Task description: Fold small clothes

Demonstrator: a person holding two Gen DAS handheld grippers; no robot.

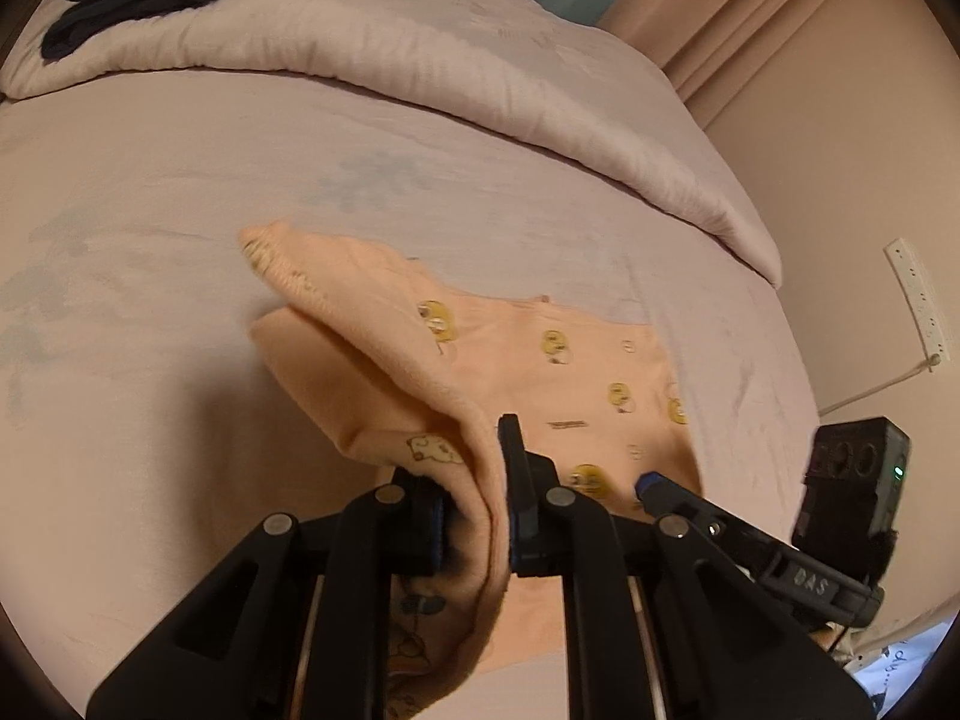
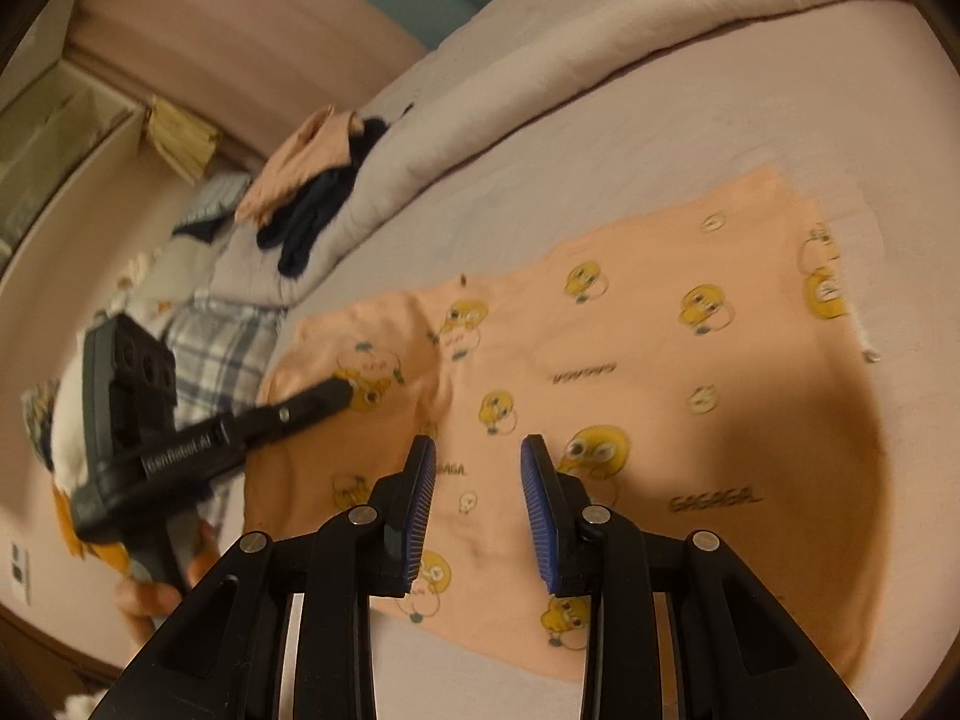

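Your left tool (image 1: 474,516) pinches a fold of the peach duck-print garment (image 1: 540,372), lifted off the pink bedsheet (image 1: 180,180). Carry that edge over evenly. Your right tool (image 2: 477,510) hovers spread and empty above the flat part; use it to pin the cloth.

A home bedroom. A bed (image 1: 180,180) with a pale pink sheet fills the space under both grippers, and a rolled duvet (image 1: 420,60) lies across it beyond the fingers. Folded clothes (image 2: 312,180) are piled on the duvet, far ahead and left of the right gripper. To the right of the left gripper, a power strip (image 1: 918,306) hangs on the wall
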